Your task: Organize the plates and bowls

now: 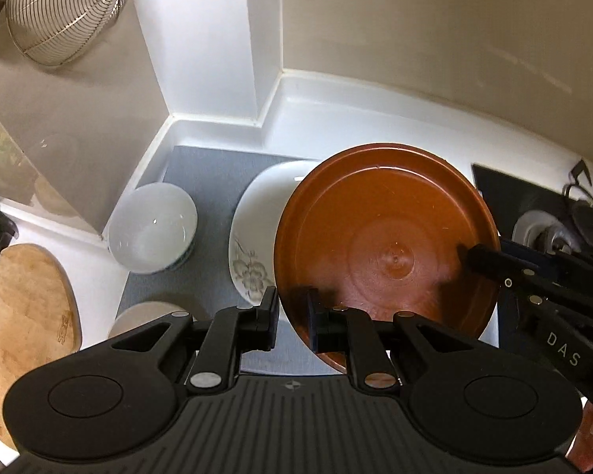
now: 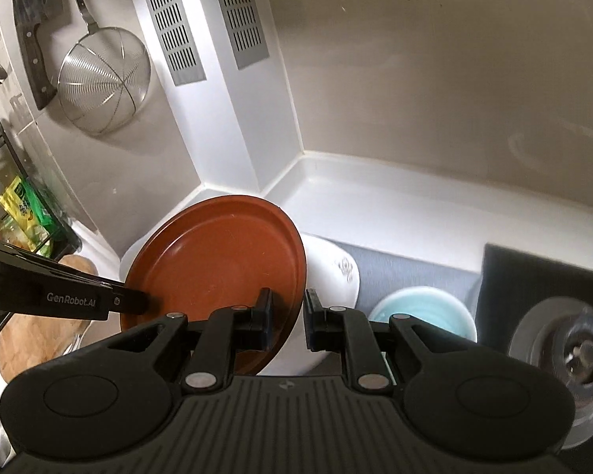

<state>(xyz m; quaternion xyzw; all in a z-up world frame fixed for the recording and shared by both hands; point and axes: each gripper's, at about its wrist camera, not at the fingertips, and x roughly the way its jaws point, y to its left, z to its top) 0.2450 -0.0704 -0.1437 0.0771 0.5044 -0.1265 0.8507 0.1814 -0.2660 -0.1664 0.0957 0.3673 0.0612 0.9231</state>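
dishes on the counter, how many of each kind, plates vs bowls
Plates: 2, the brown plate held tilted and the white floral plate behind it.
Bowls: 3, white bowl, beige bowl, light blue bowl.
Total: 5

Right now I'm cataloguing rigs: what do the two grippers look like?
The left gripper and right gripper are matte black plastic, with ribbed bases, round side caps, silver pivot rivets and flat finger pads. White lettering reads "GenRobot.AI" on the left, "DAS" on the right. No cables show.
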